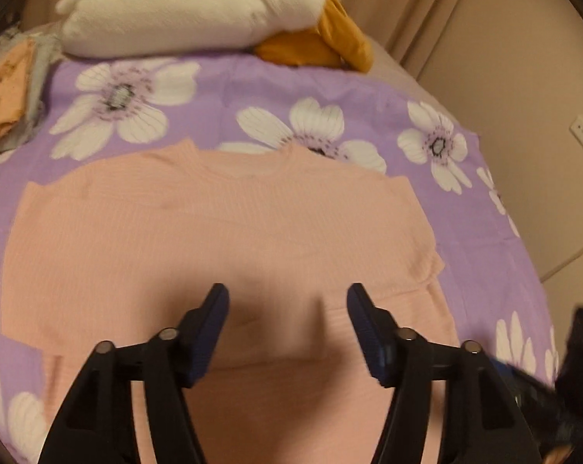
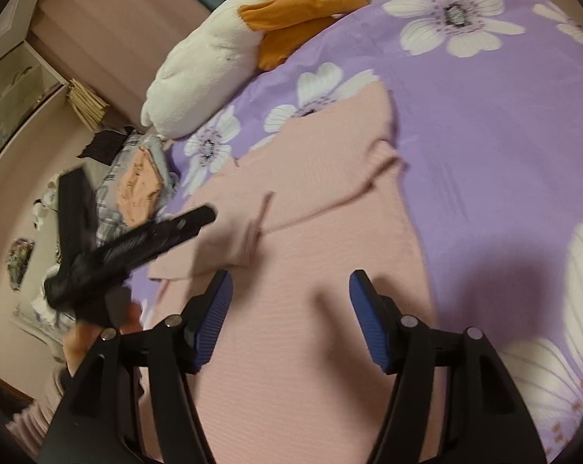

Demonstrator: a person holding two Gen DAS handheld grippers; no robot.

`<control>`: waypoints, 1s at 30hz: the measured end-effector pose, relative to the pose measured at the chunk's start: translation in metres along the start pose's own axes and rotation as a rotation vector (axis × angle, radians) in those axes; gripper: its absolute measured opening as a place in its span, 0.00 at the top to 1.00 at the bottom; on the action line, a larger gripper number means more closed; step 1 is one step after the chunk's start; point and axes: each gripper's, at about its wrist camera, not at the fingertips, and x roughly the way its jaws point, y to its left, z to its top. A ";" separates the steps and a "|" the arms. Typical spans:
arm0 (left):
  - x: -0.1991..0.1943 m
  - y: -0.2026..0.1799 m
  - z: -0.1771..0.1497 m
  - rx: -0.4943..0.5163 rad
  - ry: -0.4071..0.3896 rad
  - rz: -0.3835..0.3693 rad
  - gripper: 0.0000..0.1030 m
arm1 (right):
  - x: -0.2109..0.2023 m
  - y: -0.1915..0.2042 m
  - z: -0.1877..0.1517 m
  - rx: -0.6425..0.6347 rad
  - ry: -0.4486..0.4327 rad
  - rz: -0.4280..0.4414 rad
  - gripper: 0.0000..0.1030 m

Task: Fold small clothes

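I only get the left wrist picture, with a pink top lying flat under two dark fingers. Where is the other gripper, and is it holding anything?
Observer: The right gripper hovers over the same pink top, jaws open, nothing between them.
Operator: Does the top look flat from there too?
Observer: No. On that side a sleeve is folded in over the body.
Operator: What lies past the left edge of the bed?
Observer: A heap of clothes, plaid and peach pieces among them, beside the white plush toy.
Operator: Does my own gripper show there?
Observer: Yes, the left gripper shows blurred, jaws spread, at the top's left edge.
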 end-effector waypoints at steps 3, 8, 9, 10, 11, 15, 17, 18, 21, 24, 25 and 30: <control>-0.024 0.029 -0.007 -0.031 -0.037 0.024 0.38 | 0.026 0.010 0.014 0.005 0.033 0.052 0.38; -0.059 0.093 -0.027 -0.125 -0.085 0.137 0.38 | 0.093 0.030 0.031 -0.015 0.143 0.014 0.42; -0.065 0.106 -0.032 -0.151 -0.088 0.154 0.38 | 0.103 0.035 0.031 -0.029 0.160 -0.003 0.46; -0.070 0.118 -0.036 -0.174 -0.089 0.163 0.38 | 0.113 0.040 0.029 -0.043 0.182 -0.019 0.54; -0.075 0.132 -0.042 -0.203 -0.089 0.176 0.38 | 0.119 0.045 0.028 -0.052 0.202 -0.034 0.64; -0.088 0.167 -0.055 -0.283 -0.098 0.211 0.38 | 0.138 0.071 0.022 -0.173 0.235 -0.149 0.92; -0.091 0.181 -0.059 -0.325 -0.100 0.220 0.38 | 0.133 0.082 0.031 -0.217 0.205 -0.157 0.94; -0.093 0.185 -0.059 -0.339 -0.103 0.219 0.38 | 0.124 0.090 0.038 -0.241 0.169 -0.149 0.94; -0.096 0.190 -0.058 -0.359 -0.117 0.213 0.38 | 0.082 0.105 0.068 -0.250 0.031 -0.106 0.94; -0.096 0.188 -0.055 -0.357 -0.128 0.197 0.38 | 0.059 0.099 0.087 -0.256 -0.022 -0.132 0.93; -0.094 0.187 -0.053 -0.350 -0.127 0.191 0.38 | 0.055 0.092 0.090 -0.261 -0.024 -0.162 0.93; -0.071 0.166 -0.036 -0.294 -0.107 0.167 0.38 | 0.073 0.047 0.087 -0.226 0.060 -0.301 0.90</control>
